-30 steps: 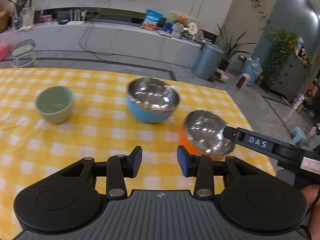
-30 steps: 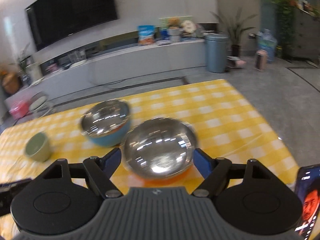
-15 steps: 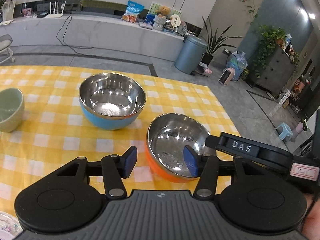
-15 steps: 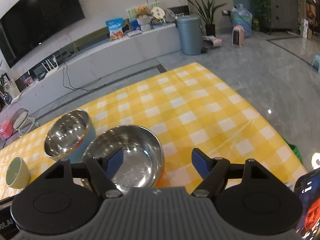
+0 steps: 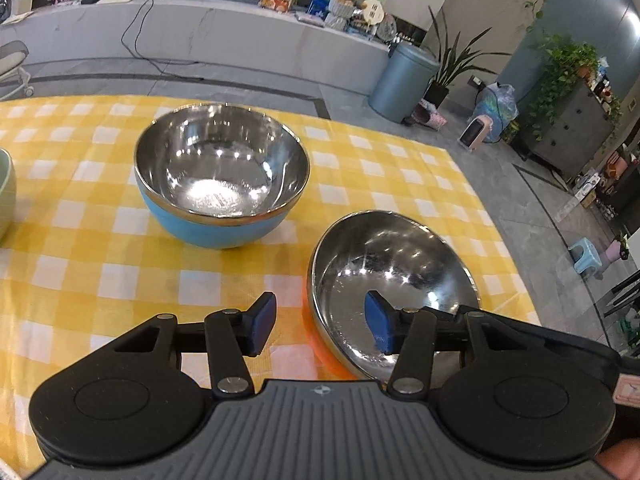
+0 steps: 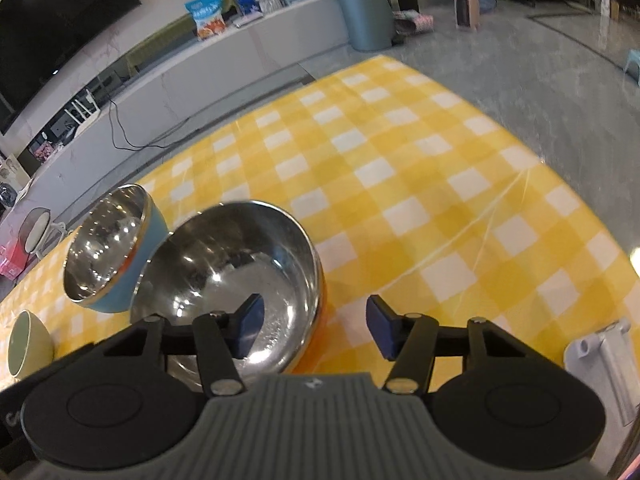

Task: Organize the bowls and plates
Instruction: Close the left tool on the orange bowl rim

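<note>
On a yellow-checked worktop [image 5: 120,248], an orange steel-lined bowl [image 5: 392,276] sits mouth-up near the right edge, at 4 o'clock from a blue steel-lined bowl [image 5: 222,184], which also opens upward. A pale green bowl [image 6: 28,344] stands well apart at 9 o'clock. The left tongs [image 5: 318,322] gape wide over the orange bowl's near-left rim, gripping nothing. The right tongs [image 6: 314,326] also gape, straddling its right rim, empty. Being round, the bowls show no long axis.
</note>
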A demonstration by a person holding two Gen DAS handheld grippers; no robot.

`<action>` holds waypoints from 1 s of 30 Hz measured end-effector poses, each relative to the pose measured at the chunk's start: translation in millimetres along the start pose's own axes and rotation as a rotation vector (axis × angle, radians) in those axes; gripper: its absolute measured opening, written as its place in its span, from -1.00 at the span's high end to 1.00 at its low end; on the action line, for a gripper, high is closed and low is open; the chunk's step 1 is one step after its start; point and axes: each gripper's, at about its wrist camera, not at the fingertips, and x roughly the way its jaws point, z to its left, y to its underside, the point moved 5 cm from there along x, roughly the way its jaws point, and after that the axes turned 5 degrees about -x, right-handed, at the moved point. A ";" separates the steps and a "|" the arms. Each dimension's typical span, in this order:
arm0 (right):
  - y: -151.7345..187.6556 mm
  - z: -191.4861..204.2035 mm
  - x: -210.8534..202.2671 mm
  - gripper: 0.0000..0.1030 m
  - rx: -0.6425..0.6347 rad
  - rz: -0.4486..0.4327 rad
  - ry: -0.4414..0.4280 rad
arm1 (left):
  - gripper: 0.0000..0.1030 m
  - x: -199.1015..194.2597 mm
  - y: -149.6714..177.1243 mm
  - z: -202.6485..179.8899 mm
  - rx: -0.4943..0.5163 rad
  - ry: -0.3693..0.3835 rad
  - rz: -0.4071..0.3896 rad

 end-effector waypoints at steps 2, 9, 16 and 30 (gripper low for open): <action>0.4 -1.2 3.5 0.06 0.004 0.010 -0.002 | 0.06 4.2 0.6 1.3 -0.004 -0.002 0.011; 2.6 -3.3 6.9 0.68 0.041 0.041 -0.037 | 0.63 5.9 2.5 3.0 -0.004 -0.004 0.027; 4.5 0.7 -0.6 0.70 0.032 0.055 -0.045 | 0.68 -9.3 4.1 2.4 0.005 -0.025 0.017; 46.5 37.3 -47.9 0.70 -0.157 0.099 -0.185 | 0.70 -83.9 38.4 32.5 -0.071 -0.103 0.022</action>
